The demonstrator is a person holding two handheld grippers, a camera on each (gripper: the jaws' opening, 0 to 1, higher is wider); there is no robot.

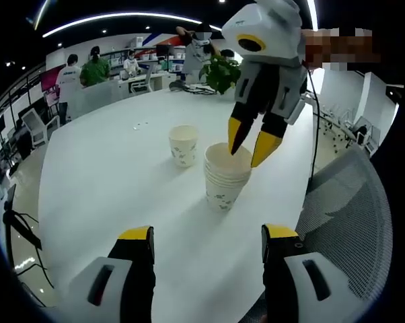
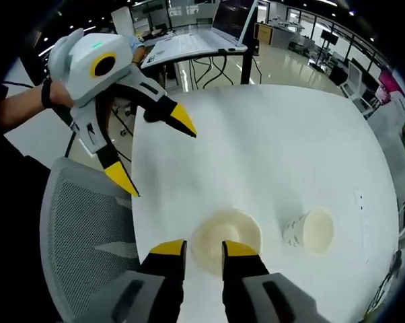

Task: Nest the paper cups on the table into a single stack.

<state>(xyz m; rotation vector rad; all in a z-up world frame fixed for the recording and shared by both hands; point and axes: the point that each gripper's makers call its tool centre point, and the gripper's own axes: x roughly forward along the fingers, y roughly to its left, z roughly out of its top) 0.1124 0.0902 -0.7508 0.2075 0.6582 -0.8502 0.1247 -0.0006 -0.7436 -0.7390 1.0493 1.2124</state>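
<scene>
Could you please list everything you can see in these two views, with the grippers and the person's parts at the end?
Stack of paper cups: one stack, cream with a green print, on the table near the edge by the chair.
Single paper cup: one, same cream and print, upright and apart from the stack.
Table: one, white.
Mesh chair: one, grey, at the table edge.
Potted plant: one, green, at the far end of the table.
People in the background: several, by desks.
Right gripper: white body, yellow-tipped black fingers, hanging over the stack's rim, slightly open.
Left gripper: same colours, open wide, off the table edge.
Person's hand: one, holding the left gripper.
</scene>
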